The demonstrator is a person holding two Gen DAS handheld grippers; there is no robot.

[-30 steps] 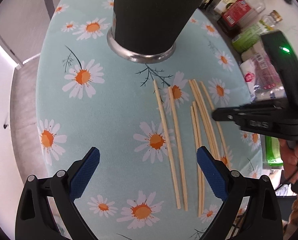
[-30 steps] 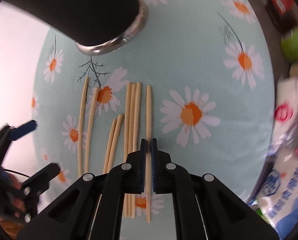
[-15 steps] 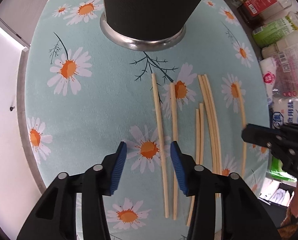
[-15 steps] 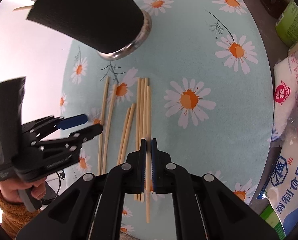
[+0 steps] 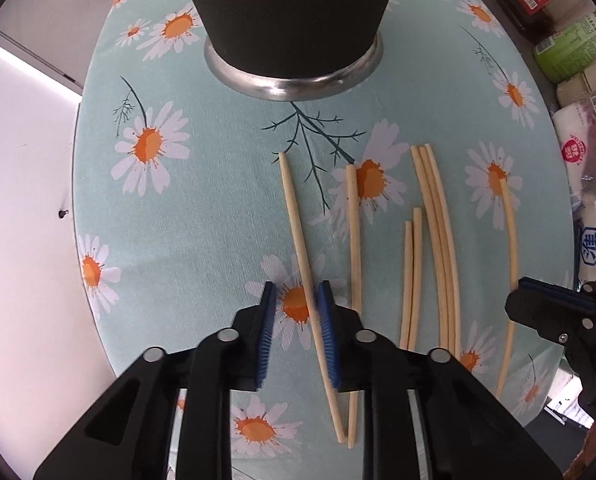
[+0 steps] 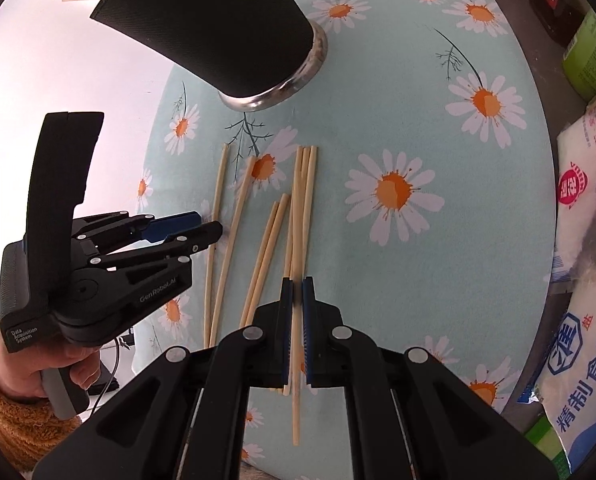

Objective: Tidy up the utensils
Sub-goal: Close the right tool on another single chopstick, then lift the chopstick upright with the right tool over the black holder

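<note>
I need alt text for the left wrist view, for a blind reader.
The left gripper is closing around one pale wooden chopstick, leftmost of several lying on a daisy-print tablecloth. A black cup with a metal base stands behind them.

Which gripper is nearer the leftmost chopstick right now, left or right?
Left. The left gripper straddles the leftmost chopstick, jaws closing around it. The right gripper is shut on another chopstick at the far side of the row.
</note>
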